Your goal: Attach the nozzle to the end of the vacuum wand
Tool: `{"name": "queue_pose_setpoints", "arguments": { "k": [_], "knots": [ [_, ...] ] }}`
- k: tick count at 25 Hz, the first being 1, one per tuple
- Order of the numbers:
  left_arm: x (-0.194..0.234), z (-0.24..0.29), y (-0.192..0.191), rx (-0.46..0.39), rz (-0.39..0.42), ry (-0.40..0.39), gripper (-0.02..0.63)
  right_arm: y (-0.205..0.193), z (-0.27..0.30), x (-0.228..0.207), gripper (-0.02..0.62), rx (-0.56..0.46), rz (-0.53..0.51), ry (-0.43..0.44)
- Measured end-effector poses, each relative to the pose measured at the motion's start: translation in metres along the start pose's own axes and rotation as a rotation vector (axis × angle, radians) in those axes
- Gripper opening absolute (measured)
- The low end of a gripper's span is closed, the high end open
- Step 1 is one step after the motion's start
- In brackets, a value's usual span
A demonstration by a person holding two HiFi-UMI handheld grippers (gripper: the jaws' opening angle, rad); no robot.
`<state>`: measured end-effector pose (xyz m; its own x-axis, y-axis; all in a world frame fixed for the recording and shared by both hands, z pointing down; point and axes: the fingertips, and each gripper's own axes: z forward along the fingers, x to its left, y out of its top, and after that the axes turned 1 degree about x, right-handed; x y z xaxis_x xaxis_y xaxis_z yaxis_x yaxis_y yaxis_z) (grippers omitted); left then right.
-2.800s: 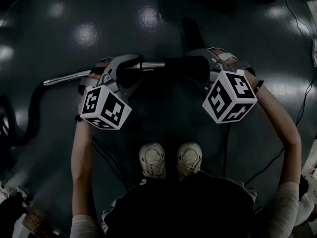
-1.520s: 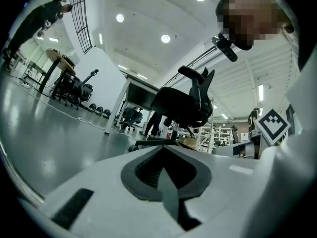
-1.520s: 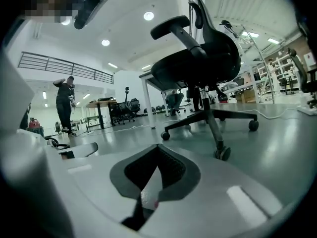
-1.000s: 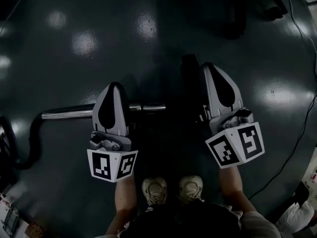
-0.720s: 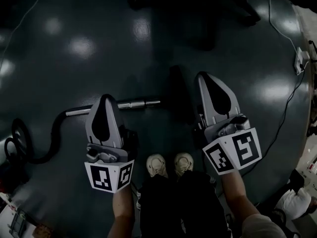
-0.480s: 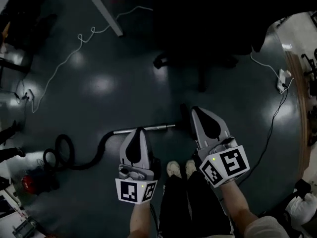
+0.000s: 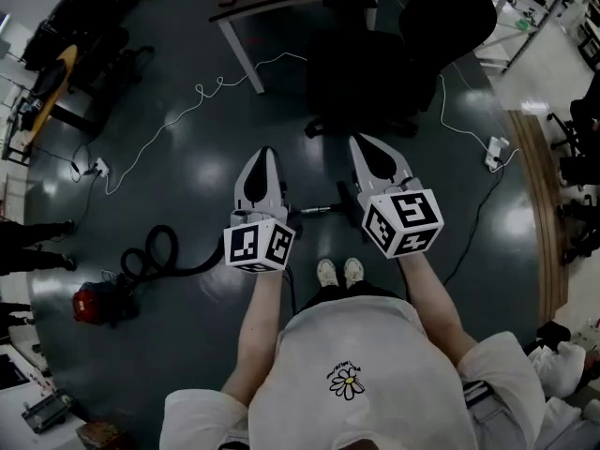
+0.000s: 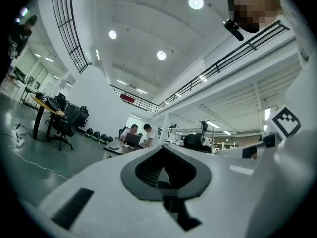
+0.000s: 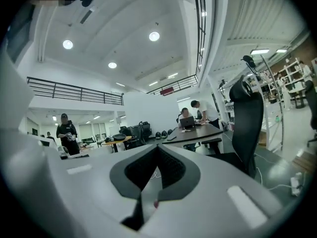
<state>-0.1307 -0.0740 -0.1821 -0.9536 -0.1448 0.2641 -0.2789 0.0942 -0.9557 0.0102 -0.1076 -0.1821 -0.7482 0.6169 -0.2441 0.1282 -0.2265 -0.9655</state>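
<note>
Two empty grippers, left gripper (image 7: 265, 157) and right gripper (image 7: 362, 144), jaws together, hover well above the vacuum wand (image 7: 317, 211) on the floor (image 7: 187, 181). No attaching appears under way; next you must descend and grasp it.

the floor (image 7: 187, 172) is dark and glossy; the vacuum wand (image 7: 316, 211) bright smooth metal; left gripper (image 7: 266, 153) and right gripper (image 7: 358, 141) matt grey plastic; shirt (image 7: 347, 345) white cloth.

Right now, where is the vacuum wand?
Head view: the vacuum wand lies on the floor, seen between left claw and right claw, just ahead of the shoes.
</note>
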Motion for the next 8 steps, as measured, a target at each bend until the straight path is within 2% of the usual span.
{"name": "queue_pose_setpoints", "arguments": {
  "k": [8],
  "knots": [
    [-0.038,-0.028,0.041,-0.066,0.043,-0.081,0.005,0.017,-0.044,0.033,0.006,-0.055,-0.067,0.023]
  ]
}}
